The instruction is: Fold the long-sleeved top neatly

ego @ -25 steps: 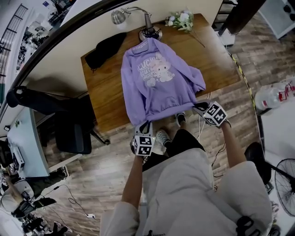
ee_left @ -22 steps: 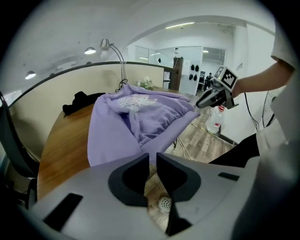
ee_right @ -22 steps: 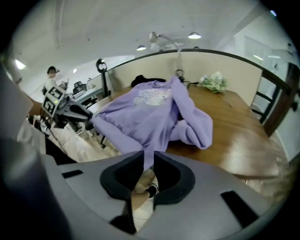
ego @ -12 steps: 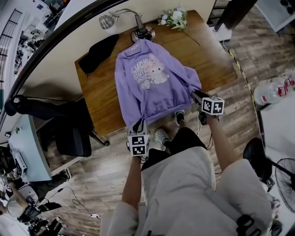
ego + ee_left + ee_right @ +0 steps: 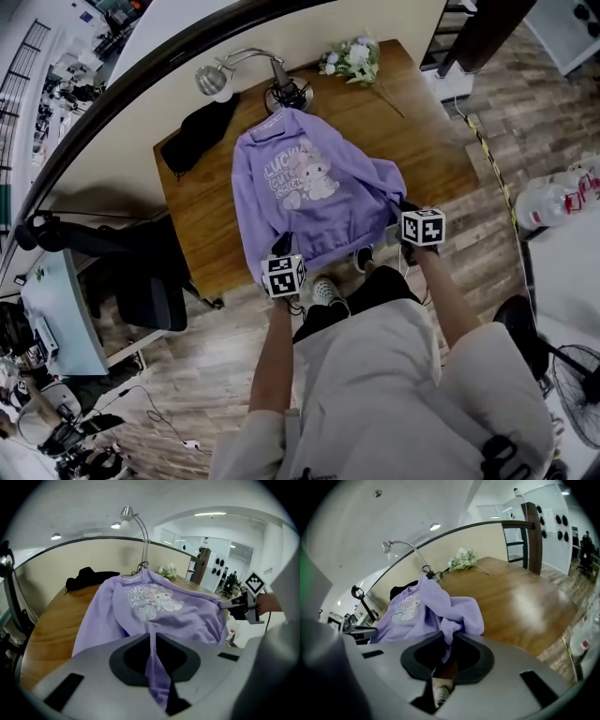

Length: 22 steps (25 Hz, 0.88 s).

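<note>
The top (image 5: 314, 192) lies face up on the table (image 5: 202, 220), cartoon print showing. Its collar sits at the far side by the lamp (image 5: 217, 77) and its hem is at the near edge, right in front of the person. So the long axis runs straight away from them, collar far, hem close, and both tools are working that near end. The left gripper (image 5: 281, 247) is at the hem's left corner with its jaws pressed together on a thin strip of purple cloth, which runs up through the gap in the left gripper view. Over on the other side, the right gripper (image 5: 399, 212) has just been closing its jaws, and there's purple fabric bunched between them. It could be sleeve end or hem corner, hard to tell which, but it's pinched. The right side looks rumpled, the sleeve heaped up rather than flat. With each hand on its own side of the near edge, the garment lies ahead of both tools. Any next move, I'd judge, means carrying that near end forward along the axis toward the collar, or drawing it taut first. A black garment (image 5: 197, 131) and some flowers (image 5: 349, 58) sit well clear at the back.
</note>
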### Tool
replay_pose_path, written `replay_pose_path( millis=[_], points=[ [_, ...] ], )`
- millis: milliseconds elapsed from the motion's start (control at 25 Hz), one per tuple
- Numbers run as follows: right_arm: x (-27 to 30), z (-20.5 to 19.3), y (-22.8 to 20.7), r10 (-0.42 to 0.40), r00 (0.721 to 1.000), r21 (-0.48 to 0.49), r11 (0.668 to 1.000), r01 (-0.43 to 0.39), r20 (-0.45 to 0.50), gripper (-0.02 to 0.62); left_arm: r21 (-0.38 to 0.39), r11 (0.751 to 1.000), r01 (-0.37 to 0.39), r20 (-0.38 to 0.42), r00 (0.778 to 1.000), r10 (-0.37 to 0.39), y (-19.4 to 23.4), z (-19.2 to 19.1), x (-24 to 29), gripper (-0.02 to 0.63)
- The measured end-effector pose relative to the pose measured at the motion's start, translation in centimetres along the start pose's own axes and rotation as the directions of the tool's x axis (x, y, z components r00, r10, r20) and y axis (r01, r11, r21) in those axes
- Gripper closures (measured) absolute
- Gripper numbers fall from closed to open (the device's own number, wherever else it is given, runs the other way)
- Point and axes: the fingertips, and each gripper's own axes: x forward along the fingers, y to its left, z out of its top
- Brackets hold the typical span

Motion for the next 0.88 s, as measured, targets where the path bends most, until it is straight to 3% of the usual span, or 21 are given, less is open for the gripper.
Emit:
replay_pose_path(
  millis=[160,280,360,480,600,640,720,800,880],
  points=[
    [-1.4,3.0,-3.6,-0.004,0.999,-0.194,0.981,-0.004,-0.041,0.543,-0.042,0.998,-0.050,-0.085,0.995,0.046,2.4,-1.6,1.8,0.555],
    [-2.3,5.4,-6.6,-0.006,0.998,-0.264,0.964,-0.009,-0.056,0.546,-0.046,0.996,-0.074,-0.101,0.992,0.069,3.0,-2.1,2.1,0.557],
    [-2.7,7.7,-8.1,0.055,0.998,-0.229,0.971,-0.062,-0.036,0.549,-0.057,0.995,-0.086,-0.100,0.992,0.080,3.0,-2.0,2.2,0.557],
    [-3.4,12.6,-10.7,0.164,0.983,-0.063,0.985,-0.159,0.083,0.552,-0.090,0.991,-0.103,-0.087,0.992,0.095,3.4,-2.0,2.2,0.560],
    [-3.5,16.8,-14.1,0.205,0.968,0.037,0.976,-0.213,0.145,0.552,-0.065,0.991,-0.116,-0.091,0.990,0.110,3.6,-2.0,2.3,0.561],
    [-3.3,17.8,-15.0,0.212,0.970,0.010,0.977,-0.214,0.120,0.552,-0.031,0.992,-0.119,-0.100,0.988,0.115,3.5,-2.0,2.4,0.561],
    [-2.7,19.0,-16.8,0.180,0.984,-0.136,0.975,-0.177,0.011,0.552,0.024,0.992,-0.122,-0.119,0.985,0.124,3.4,-2.0,2.5,0.561],
    [-2.0,19.5,-18.9,0.084,0.990,-0.315,0.942,-0.115,-0.110,0.552,0.008,0.992,-0.127,-0.129,0.983,0.127,3.5,-2.0,2.5,0.561],
    [-1.2,20.4,-21.3,-0.014,0.986,-0.415,0.908,-0.058,-0.167,0.551,-0.033,0.990,-0.140,-0.132,0.982,0.135,3.8,-1.9,2.5,0.561]
  ],
)
